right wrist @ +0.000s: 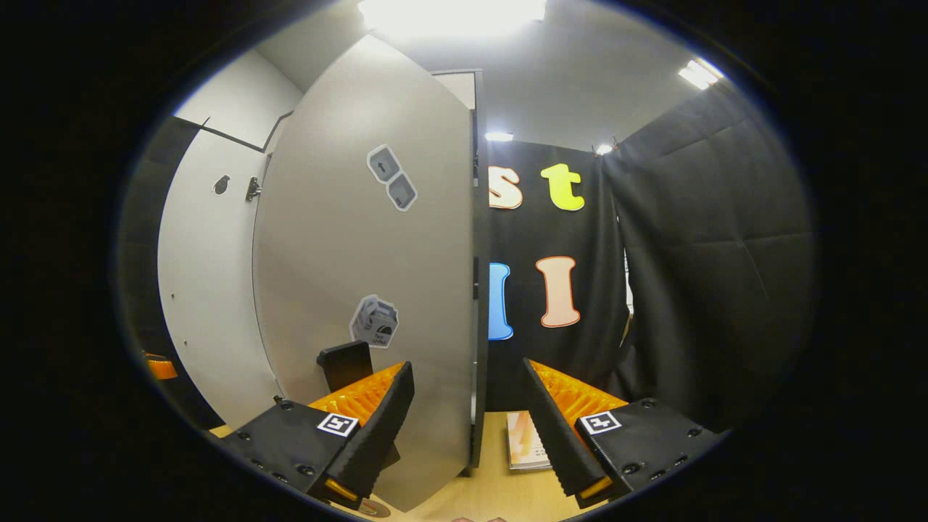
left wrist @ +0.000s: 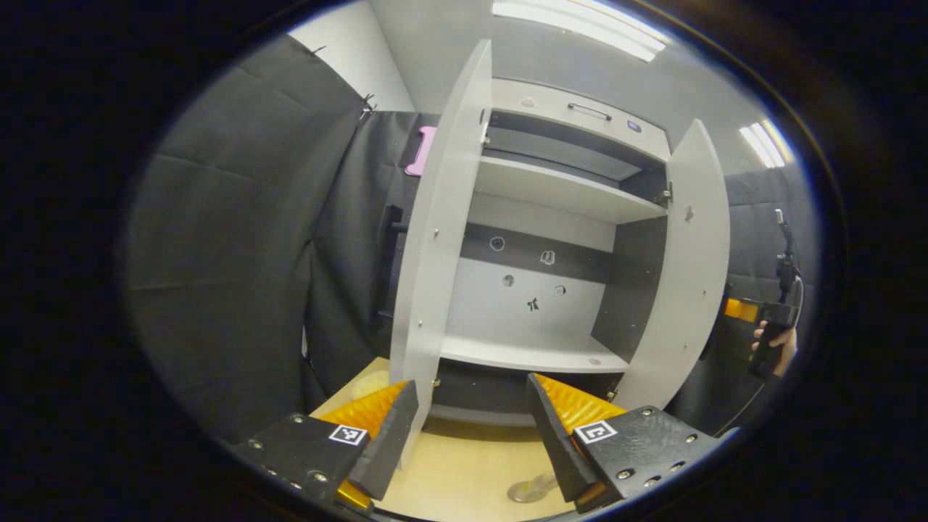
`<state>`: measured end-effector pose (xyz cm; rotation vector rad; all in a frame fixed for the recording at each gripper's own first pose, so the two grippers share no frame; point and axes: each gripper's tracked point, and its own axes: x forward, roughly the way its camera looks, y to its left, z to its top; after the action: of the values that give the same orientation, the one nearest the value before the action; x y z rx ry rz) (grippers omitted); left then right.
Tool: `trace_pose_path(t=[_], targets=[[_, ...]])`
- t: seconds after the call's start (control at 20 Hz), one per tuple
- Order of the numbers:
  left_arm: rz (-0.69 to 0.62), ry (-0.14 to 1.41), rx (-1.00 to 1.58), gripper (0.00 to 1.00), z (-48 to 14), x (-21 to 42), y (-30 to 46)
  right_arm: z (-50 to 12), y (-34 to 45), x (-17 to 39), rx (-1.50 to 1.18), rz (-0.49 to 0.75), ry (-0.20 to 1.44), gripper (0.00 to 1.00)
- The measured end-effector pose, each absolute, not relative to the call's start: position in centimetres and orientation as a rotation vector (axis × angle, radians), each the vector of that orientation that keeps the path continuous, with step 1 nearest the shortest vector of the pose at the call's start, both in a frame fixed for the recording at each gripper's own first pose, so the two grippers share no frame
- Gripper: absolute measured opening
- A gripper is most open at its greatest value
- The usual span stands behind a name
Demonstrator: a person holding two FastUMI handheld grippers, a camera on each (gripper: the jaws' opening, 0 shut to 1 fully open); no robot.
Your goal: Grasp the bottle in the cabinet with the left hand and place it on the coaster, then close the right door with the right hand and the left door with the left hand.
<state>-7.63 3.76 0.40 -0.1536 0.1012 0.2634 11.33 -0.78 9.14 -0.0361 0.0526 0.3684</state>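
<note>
Doors counted: two, both open; left door (left wrist: 435, 239), right door (left wrist: 685, 275).
Shelves counted: two in the cabinet (left wrist: 551, 217), upper and lower, bare.
Left gripper (left wrist: 471, 435): fingers spread wide, nothing between them; left door's edge stands just ahead of the left finger.
Bottle: location cannot be told.
Coaster (left wrist: 531, 490): round disc on the table (left wrist: 464, 471), beside the right finger.
Right gripper (right wrist: 467, 428): fingers wide apart, right door's edge between them; contact cannot be told.
Hand (left wrist: 774, 344): far right in the left gripper view, gripping the other gripper's handle upright.
</note>
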Motion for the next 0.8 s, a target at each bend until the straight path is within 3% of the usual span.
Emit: trace_pose_path(t=[0.05,0.1,0.2,0.25,0.35,0.7,0.8], targets=[[0.271,0.107,-0.151,0.87,0.2,-7.9,4.2,9.1,0.0,11.2,-0.027,0.375,0.052,0.95],[0.287,0.109,-0.146,0.88,0.1,-8.2,4.9,9.2,0.8,11.2,-0.022,0.386,0.051,0.90],[0.309,0.103,-0.144,0.94,0.1,-8.7,6.2,9.4,2.7,10.9,0.005,0.410,0.032,0.90],[0.314,0.097,-0.148,0.81,0.3,-9.0,6.6,9.5,3.6,10.9,0.018,0.422,0.024,0.90],[0.326,0.085,-0.153,0.81,0.4,-9.6,7.4,10.1,5.1,10.4,0.061,0.450,0.007,0.96],[0.381,0.067,-0.114,0.94,0.4,-12.7,12.5,10.0,5.2,9.9,0.120,0.387,-0.046,0.96],[0.413,0.049,-0.118,0.92,0.6,-12.9,14.3,8.9,5.2,10.0,0.097,0.375,-0.019,0.96]])
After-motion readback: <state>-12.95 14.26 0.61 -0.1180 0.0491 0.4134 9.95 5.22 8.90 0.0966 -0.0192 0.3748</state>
